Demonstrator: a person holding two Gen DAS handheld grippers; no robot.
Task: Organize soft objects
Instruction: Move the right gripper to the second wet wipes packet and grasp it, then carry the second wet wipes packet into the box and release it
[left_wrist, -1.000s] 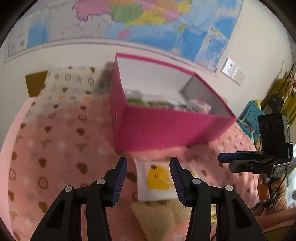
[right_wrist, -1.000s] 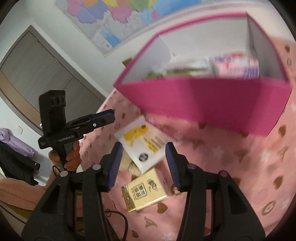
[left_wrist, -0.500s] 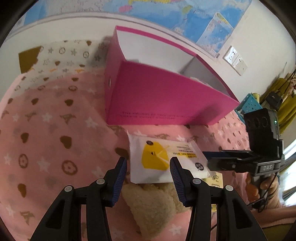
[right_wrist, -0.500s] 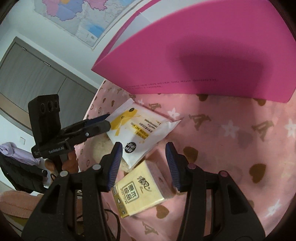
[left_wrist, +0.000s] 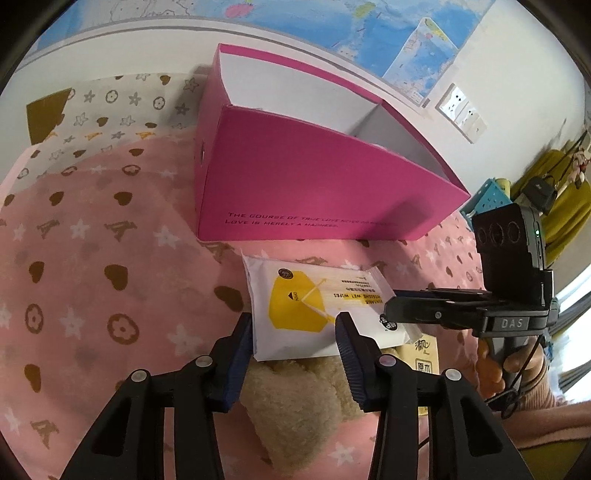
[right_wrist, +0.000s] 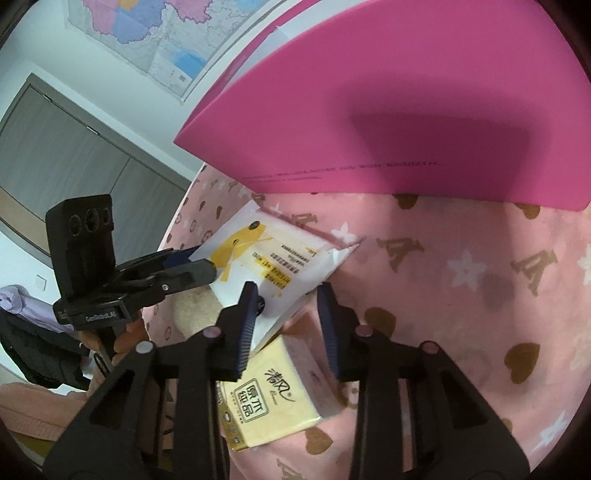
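A white wet-wipes pack (left_wrist: 314, 306) with a yellow label lies on the pink patterned bedspread (left_wrist: 92, 258) in front of the pink box (left_wrist: 314, 184). It rests partly on a cream plush toy (left_wrist: 295, 398) and a yellow tissue pack (right_wrist: 269, 402). My left gripper (left_wrist: 295, 328) straddles the pack's near left end; its jaws are closing and the pads do not visibly press. My right gripper (right_wrist: 286, 302) straddles the wipes pack (right_wrist: 266, 254) at its other end, jaws closing too, with no clear squeeze. Each gripper shows in the other's view: the right gripper (left_wrist: 389, 314), the left gripper (right_wrist: 199, 267).
The pink box (right_wrist: 406, 110) stands open-topped just beyond the pack, against a wall with a map (left_wrist: 369, 29). A person's hand (left_wrist: 495, 373) holds the right gripper's handle. Grey doors (right_wrist: 74, 158) are at the far left; yellow and blue items (left_wrist: 491, 199) at right.
Both grippers have sunk and tipped down toward the wipes pack. Their jaws have narrowed, the right one more. The box's inside has dropped out of the right wrist view.
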